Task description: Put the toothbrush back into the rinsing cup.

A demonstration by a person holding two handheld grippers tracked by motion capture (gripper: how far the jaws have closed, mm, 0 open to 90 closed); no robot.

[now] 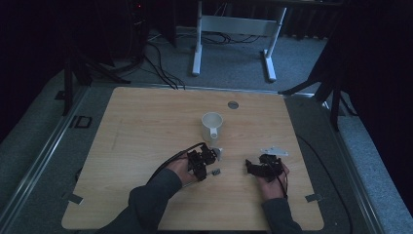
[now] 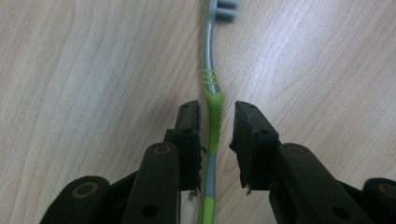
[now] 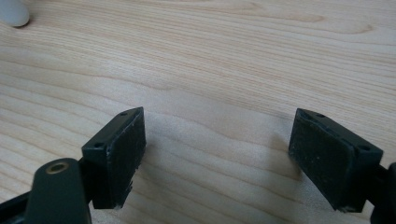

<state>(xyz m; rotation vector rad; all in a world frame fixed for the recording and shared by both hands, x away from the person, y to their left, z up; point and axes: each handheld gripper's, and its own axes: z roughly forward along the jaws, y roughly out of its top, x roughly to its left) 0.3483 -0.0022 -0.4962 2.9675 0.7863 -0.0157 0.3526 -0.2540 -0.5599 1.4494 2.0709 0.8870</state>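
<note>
A grey and green toothbrush (image 2: 211, 84) lies flat on the wooden table (image 1: 146, 126), its bristle head (image 1: 216, 171) pointing away from my left gripper (image 2: 215, 109). The jaws stand on either side of its green handle, with a small gap on the right side. In the high view the left gripper (image 1: 203, 171) is near the table's middle front, just in front of a white mug (image 1: 212, 126). Further right, my right gripper (image 1: 249, 165) hovers low over bare wood. Its jaws are wide apart in the right gripper view (image 3: 219, 126), with nothing between them.
A small grey disc (image 1: 233, 104) is set into the table behind the mug. The rounded white base of the mug (image 3: 14, 14) shows at the top left of the right gripper view. White desk legs (image 1: 197, 44) and cables stand on the floor beyond the table.
</note>
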